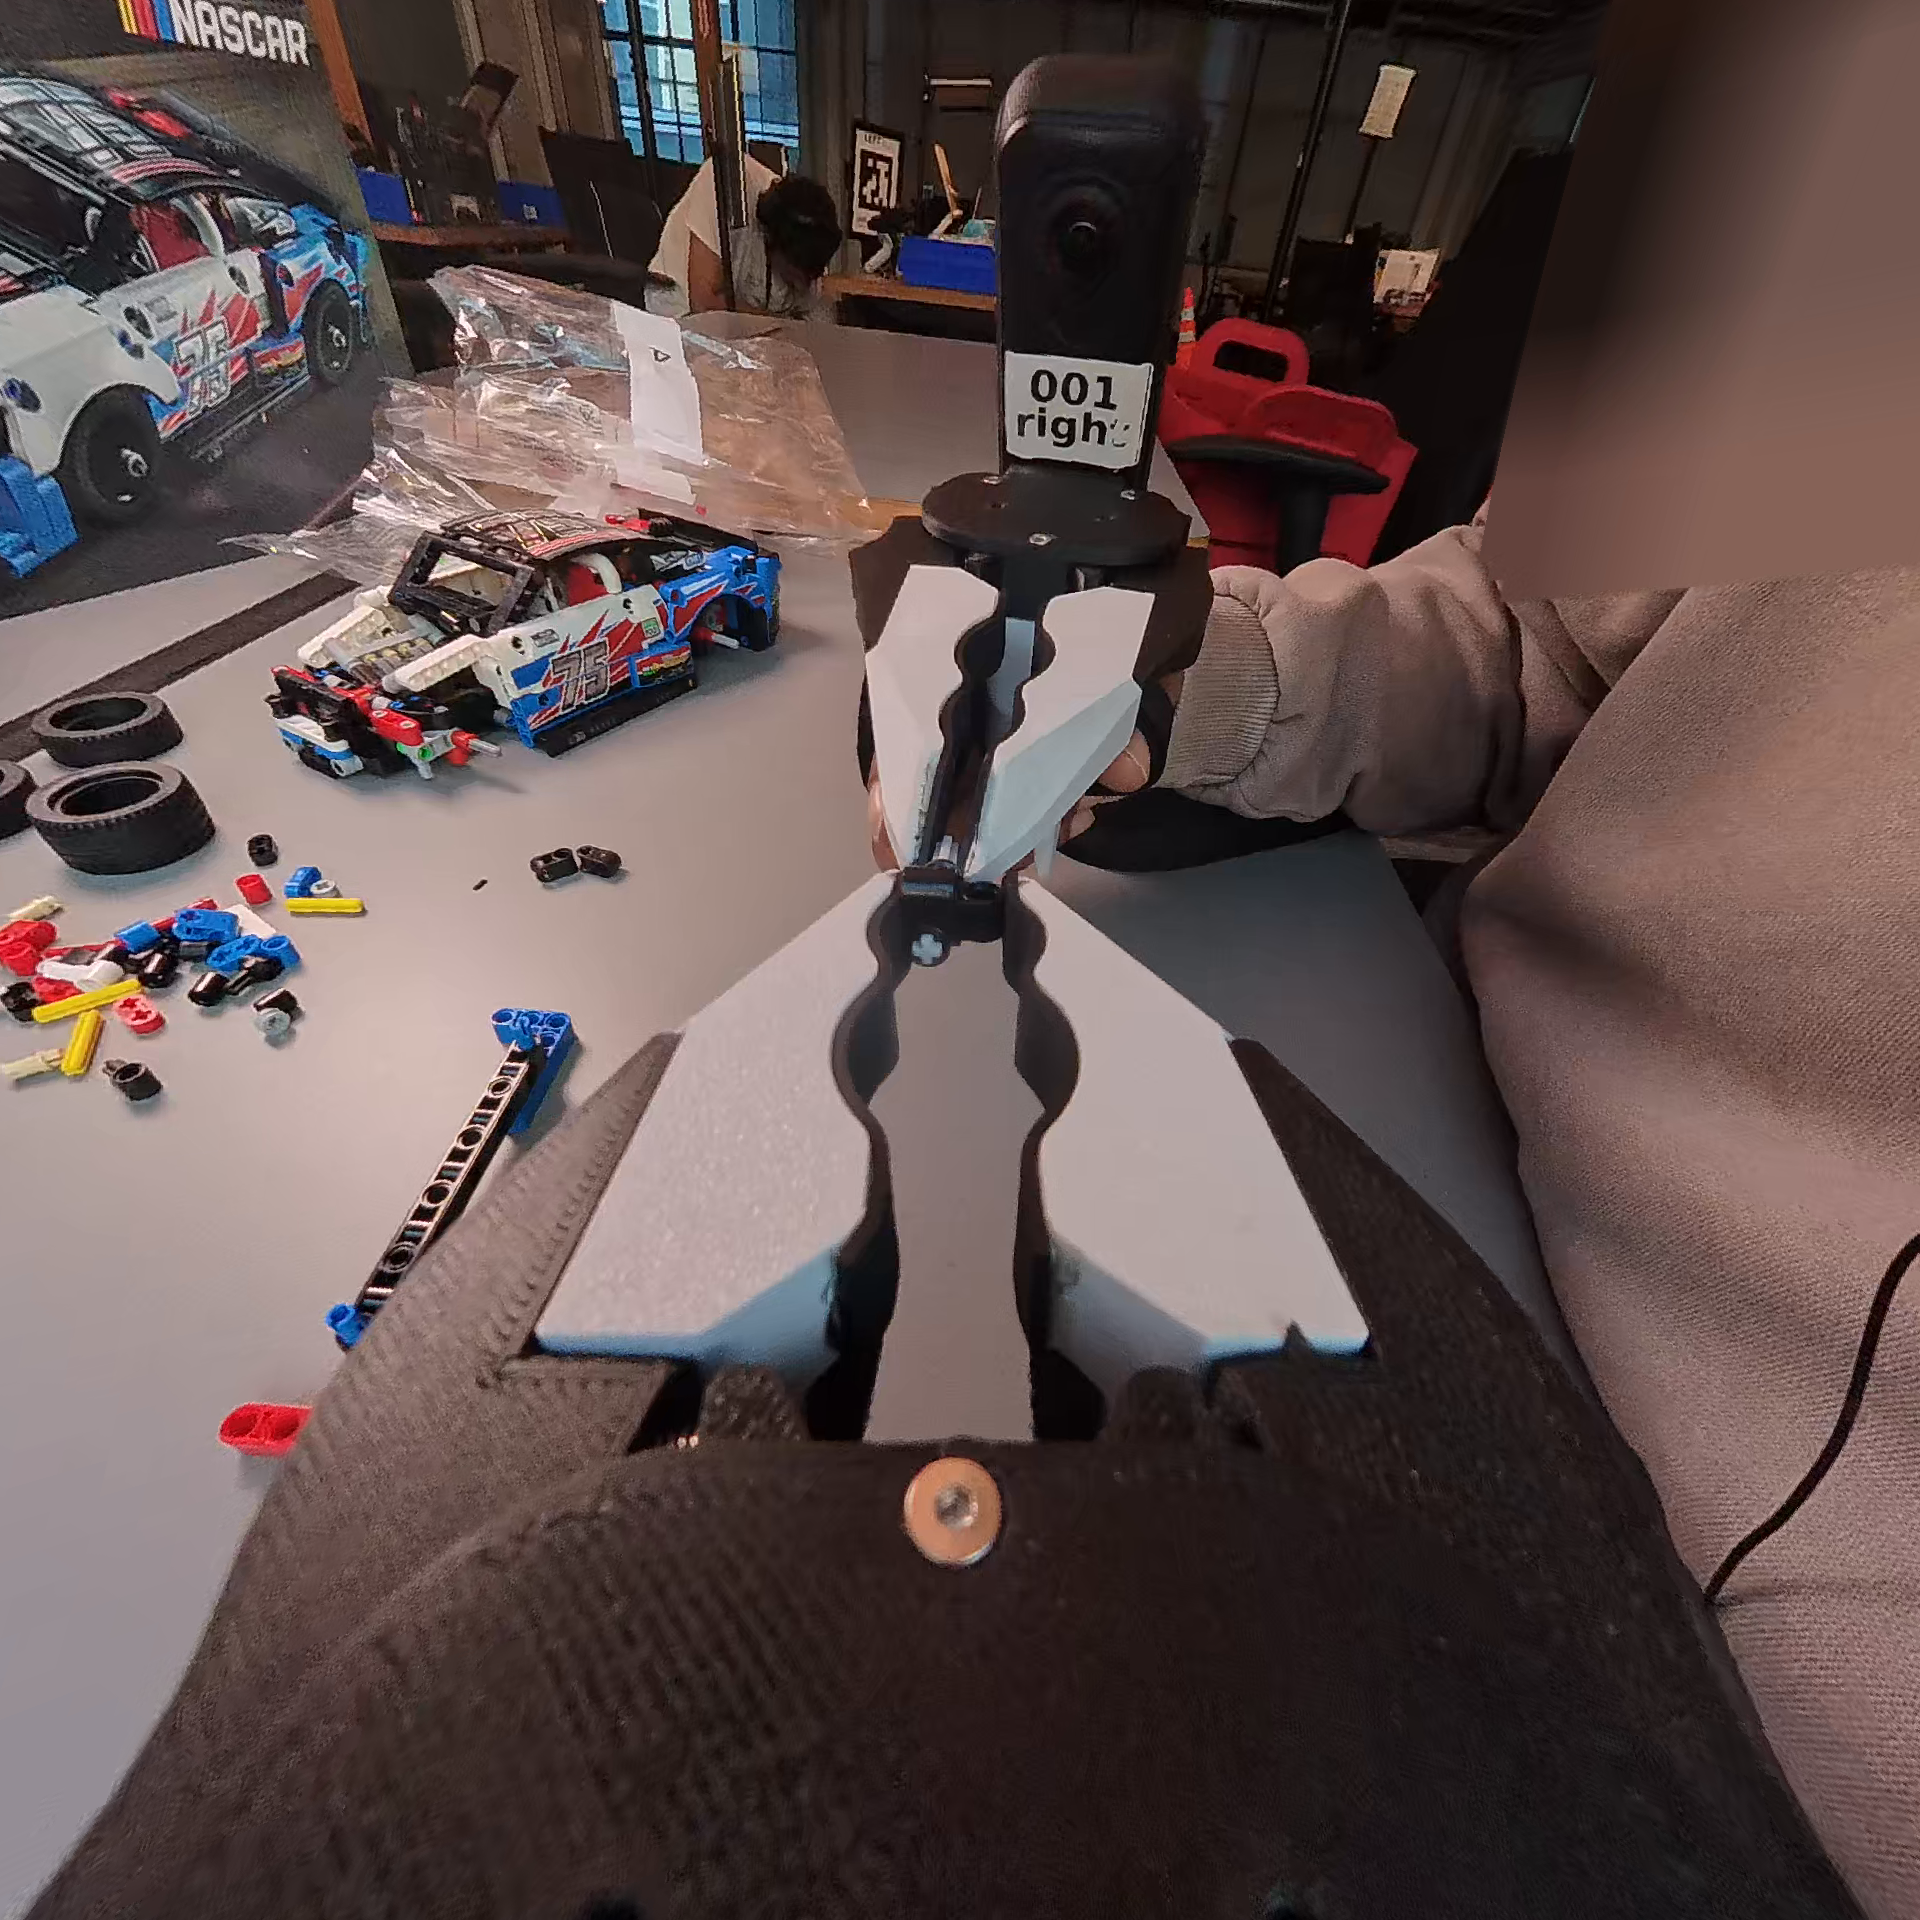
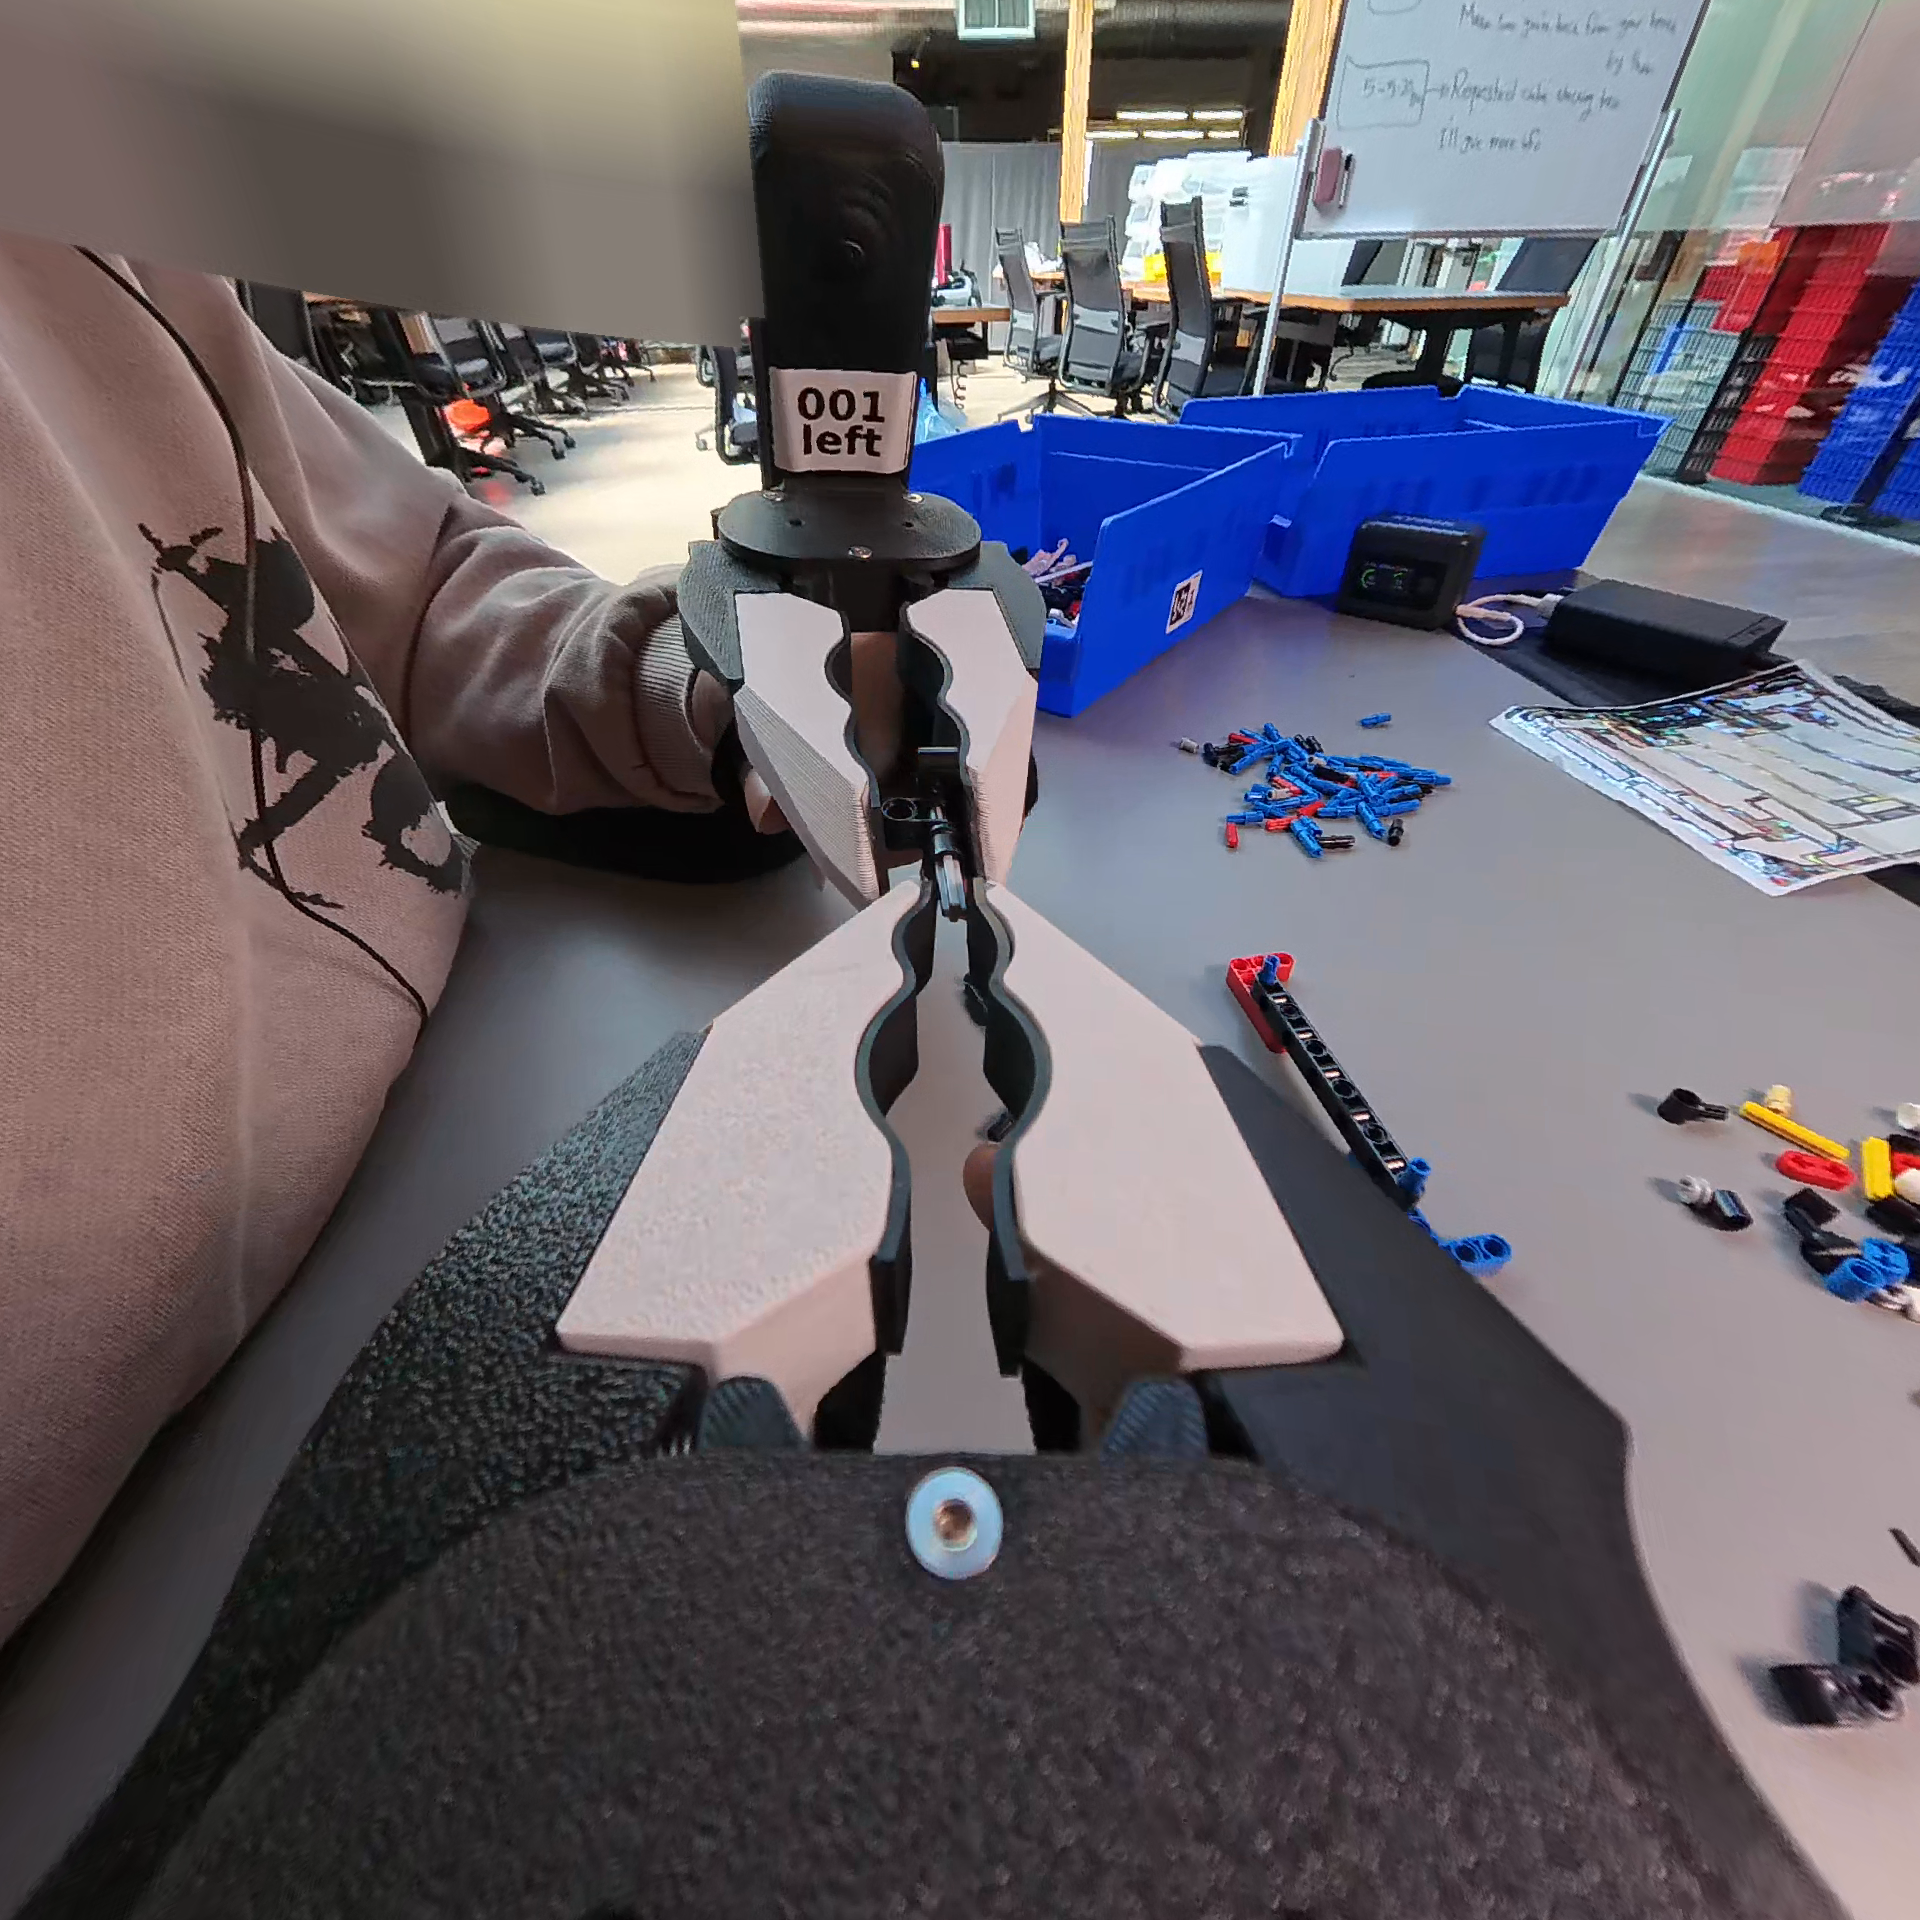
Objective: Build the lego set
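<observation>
My left gripper (image 1: 940, 902) and right gripper (image 1: 953, 858) meet tip to tip above the grey table (image 1: 727, 831), near the person's body. The left is shut on a small black connector (image 1: 935, 920) with a grey cross-axle end. The right gripper (image 2: 943, 896) is shut on a thin black piece (image 2: 948, 868) that touches the connector (image 2: 902, 810) held by the left gripper (image 2: 916, 840). A partly built white, blue and red race car (image 1: 530, 644) stands to the left. A black beam with blue ends (image 1: 457, 1164) lies beside my left fingers.
Three black tyres (image 1: 120, 816) and a pile of loose pieces (image 1: 156, 956) lie at the left, with a red piece (image 1: 262, 1423) nearer. The set's box (image 1: 156, 260) and plastic bags (image 1: 623, 416) stand behind. Blue bins (image 2: 1143, 540), blue pins (image 2: 1320, 790) and a printed sheet (image 2: 1725, 779) lie on the right. Left and right tips are no more than a few centimetres apart.
</observation>
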{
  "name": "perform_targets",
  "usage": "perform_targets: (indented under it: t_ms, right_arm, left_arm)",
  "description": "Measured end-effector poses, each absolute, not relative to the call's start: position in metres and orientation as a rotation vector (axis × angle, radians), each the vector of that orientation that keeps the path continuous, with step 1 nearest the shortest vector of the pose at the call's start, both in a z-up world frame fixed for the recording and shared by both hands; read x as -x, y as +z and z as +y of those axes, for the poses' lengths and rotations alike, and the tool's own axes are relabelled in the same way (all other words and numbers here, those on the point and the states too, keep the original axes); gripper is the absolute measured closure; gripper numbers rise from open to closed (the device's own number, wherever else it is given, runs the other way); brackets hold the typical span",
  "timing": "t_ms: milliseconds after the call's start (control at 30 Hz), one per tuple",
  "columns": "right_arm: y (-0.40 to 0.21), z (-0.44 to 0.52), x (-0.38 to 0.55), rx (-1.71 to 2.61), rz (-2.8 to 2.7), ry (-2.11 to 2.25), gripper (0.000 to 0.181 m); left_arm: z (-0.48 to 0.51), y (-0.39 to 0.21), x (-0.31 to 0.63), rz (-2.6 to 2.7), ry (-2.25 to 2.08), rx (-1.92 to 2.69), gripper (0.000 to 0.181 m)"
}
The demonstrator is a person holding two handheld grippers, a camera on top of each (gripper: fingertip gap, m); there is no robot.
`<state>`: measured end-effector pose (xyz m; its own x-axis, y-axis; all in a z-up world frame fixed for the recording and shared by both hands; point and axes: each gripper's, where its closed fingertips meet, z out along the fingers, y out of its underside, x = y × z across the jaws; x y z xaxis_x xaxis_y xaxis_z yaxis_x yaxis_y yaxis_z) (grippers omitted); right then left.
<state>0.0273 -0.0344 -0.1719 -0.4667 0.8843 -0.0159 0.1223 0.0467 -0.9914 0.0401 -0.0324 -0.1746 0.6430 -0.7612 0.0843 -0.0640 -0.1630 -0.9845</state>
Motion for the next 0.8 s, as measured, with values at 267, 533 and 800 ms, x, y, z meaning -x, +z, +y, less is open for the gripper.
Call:
perform_targets:
  t_ms: [267,533,800]
  right_arm:
    - [-0.142,-0.019,-0.019,1.168,-1.227,1.847,0.179]
    - [-0.15,-0.023,-0.009,1.183,-1.236,1.81,0.179]
    - [-0.154,-0.014,-0.01,1.138,-1.287,1.599,0.179]
  left_arm:
    - [-0.024,-0.162,-0.029,0.459,-0.907,1.579,0.16]
    - [-0.02,-0.157,-0.024,0.349,-1.005,1.565,0.174]
    - [-0.015,-0.153,-0.013,0.202,-1.125,1.528,0.171]
